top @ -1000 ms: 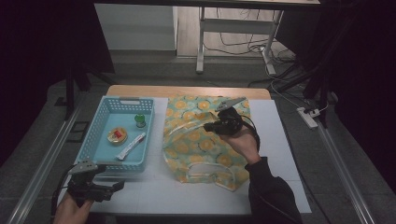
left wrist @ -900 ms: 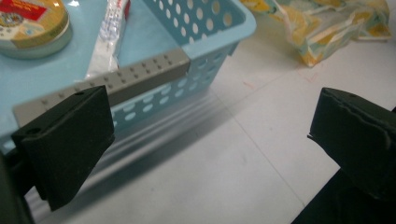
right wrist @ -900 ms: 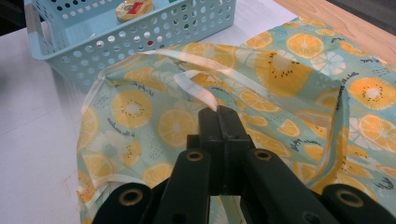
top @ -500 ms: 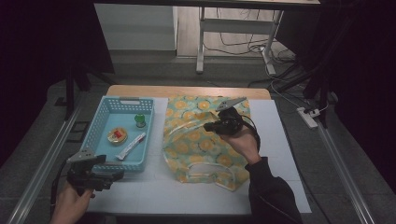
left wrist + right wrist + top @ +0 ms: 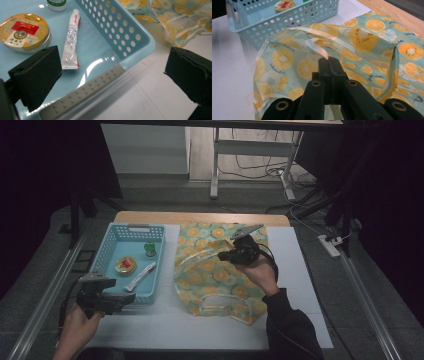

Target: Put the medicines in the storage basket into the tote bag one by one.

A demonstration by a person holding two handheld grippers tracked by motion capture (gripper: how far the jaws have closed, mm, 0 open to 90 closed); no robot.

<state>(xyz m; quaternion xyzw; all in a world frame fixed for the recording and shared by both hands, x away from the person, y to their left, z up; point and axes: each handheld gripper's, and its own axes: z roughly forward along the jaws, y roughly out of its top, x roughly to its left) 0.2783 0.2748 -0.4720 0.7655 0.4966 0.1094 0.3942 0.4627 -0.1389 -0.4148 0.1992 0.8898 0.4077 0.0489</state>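
- My left tongs have drifted left and a little forward since a moment ago; they now hang over the near right corner of the blue basket. Their pads stand wide apart with nothing between them. I take this as lining up for a pick from the basket.
- My right tongs have not moved. They are clenched tight on a white strap of the fruit-print bag, lifting it so the bag's mouth gapes toward the basket. That suggests to me the bag is being held ready for loading.
- Nearest inside the basket, just beyond my left pads in the left gripper view, lies one white tube, pointing away toward the basket's far end.
- Left of the tube sits one round gold tin with a red label, lying flat.
- Beyond both, near the basket's far wall, stands one small green-capped bottle.
- So the count is three items in one basket, and one bag lying on the white worktop just right of the basket.
- The bag shows two white handles: the one I grip and one loop lying slack at the bag's near edge.
- Nothing looks loaded yet, as far as I can see into the bag.
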